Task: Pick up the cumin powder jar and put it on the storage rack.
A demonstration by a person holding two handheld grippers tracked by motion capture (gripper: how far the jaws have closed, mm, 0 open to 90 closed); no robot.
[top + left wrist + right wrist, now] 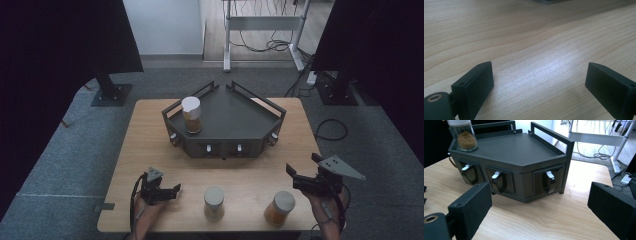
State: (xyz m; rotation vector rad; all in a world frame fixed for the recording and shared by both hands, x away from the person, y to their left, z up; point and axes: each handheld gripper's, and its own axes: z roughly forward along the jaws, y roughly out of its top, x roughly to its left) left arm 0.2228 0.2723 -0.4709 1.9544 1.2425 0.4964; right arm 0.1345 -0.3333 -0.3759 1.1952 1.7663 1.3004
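On the wooden counter [150, 150] stands a dark, angular rack [235, 120] with a railed top and small drawers along its front faces, each with a white-tipped handle. One spice jar with a white lid [191, 114] stands upright on the rack's top at its left corner, with brown powder inside. Two more jars stand on the counter near the person's edge: a jar with a grey lid [214, 202] roughly in the middle, and a jar of orange-brown powder [279, 208] to its right, which looks slightly tilted. The left tongs [175, 189] rest low over the counter to the left of the middle jar, near it but apart; their jaws stand wide with only bare wood between them. The right tongs [290, 172] hover just above and to the right of the orange-brown jar, jaws spread and empty, pointing toward the rack's front drawers.
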